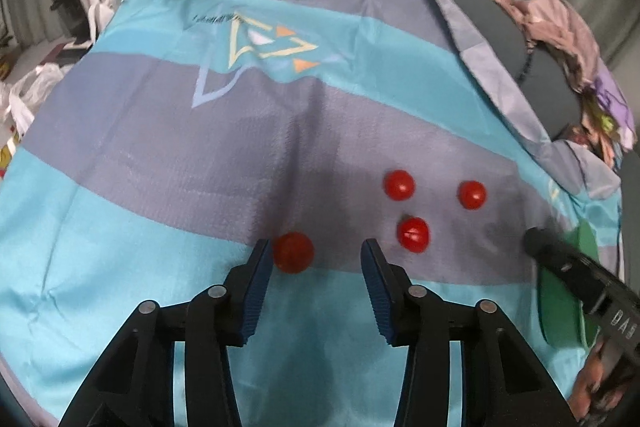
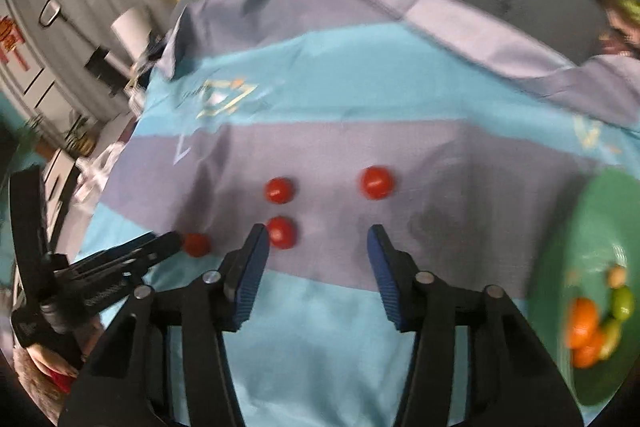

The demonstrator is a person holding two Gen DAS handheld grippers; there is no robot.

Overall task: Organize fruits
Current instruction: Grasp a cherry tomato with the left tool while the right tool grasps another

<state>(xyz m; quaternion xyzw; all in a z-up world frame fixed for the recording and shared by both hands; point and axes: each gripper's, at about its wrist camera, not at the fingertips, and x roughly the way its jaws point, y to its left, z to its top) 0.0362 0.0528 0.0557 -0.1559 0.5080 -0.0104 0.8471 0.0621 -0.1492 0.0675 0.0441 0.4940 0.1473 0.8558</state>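
Several small red tomatoes lie on a blue and grey striped cloth (image 1: 160, 155). In the left wrist view my left gripper (image 1: 316, 249) is open, with one tomato (image 1: 293, 251) just inside its left finger. Three more tomatoes (image 1: 399, 185) (image 1: 473, 194) (image 1: 413, 233) lie to the right. In the right wrist view my right gripper (image 2: 318, 237) is open above the cloth, with a tomato (image 2: 282, 232) by its left finger. The left gripper's tip (image 2: 160, 243) touches another tomato (image 2: 197, 244). A green plate (image 2: 592, 219) at the right holds orange and green fruits (image 2: 586, 323).
A heap of pink and purple clothes (image 1: 560, 39) lies at the back right on the grey surface (image 1: 500, 11). Bags and clutter (image 1: 36, 83) lie beyond the cloth's left edge. The right gripper (image 1: 576, 267) reaches in over the green plate (image 1: 560, 307).
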